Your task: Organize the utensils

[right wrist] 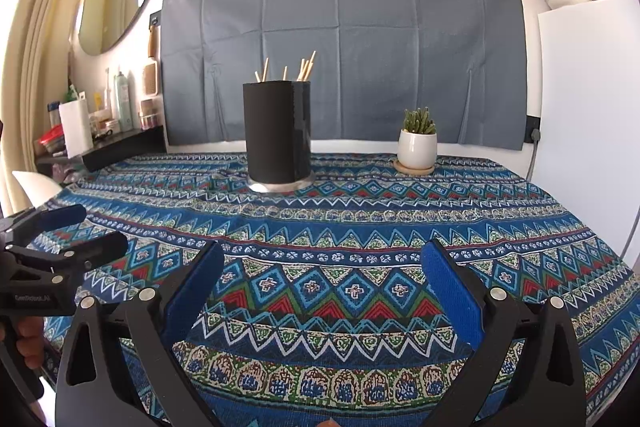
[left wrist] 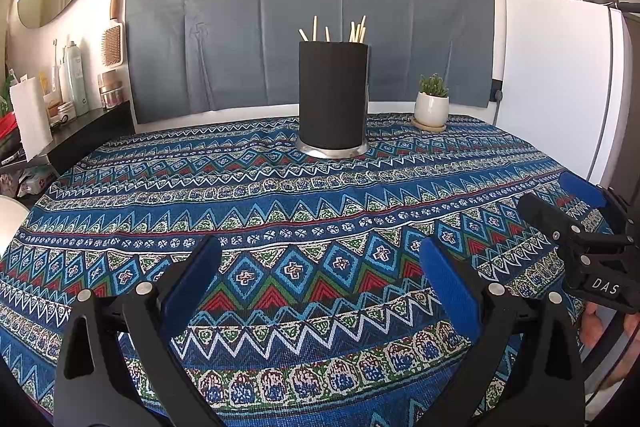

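Black holder, tan chopsticks; blue-red-green zigzag tablecloth; white pot at 2 o'clock; grey backdrop.

A potted succulent stands on the patterned tablecloth before a grey backdrop.

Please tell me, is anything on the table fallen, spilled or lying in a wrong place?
Nothing stands out. The black holder stands upright on the tablecloth with the chopsticks inside it, leaning at mixed angles. The small plant pot sits upright on its saucer. Both tools are open and empty.
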Available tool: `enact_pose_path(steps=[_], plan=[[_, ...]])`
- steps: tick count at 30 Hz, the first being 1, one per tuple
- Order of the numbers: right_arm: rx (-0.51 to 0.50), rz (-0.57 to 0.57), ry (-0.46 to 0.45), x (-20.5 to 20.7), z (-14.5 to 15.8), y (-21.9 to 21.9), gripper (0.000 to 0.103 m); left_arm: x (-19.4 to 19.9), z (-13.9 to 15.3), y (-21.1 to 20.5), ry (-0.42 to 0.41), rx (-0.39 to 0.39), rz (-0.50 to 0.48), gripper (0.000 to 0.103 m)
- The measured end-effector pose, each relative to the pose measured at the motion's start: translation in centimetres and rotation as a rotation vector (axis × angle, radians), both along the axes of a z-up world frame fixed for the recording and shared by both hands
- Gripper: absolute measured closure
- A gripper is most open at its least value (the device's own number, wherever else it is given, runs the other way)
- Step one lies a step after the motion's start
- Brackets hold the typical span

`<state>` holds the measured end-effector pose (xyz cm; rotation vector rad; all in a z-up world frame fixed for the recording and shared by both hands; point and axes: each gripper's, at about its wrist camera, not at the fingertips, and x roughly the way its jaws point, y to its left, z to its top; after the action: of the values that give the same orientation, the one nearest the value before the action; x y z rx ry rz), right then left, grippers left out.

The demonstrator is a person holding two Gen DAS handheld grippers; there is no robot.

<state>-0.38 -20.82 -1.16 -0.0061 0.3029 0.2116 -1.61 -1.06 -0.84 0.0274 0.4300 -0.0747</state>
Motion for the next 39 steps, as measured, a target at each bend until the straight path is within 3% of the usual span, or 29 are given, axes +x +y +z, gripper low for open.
enact_pose_path(steps=[39], plan=[[-0.019, -0.001, -0.023, -0.40, 0.09, 0.21, 0.008, 0.12, -0.04, -0.07, 0.010, -0.007, -0.002, 0.006]])
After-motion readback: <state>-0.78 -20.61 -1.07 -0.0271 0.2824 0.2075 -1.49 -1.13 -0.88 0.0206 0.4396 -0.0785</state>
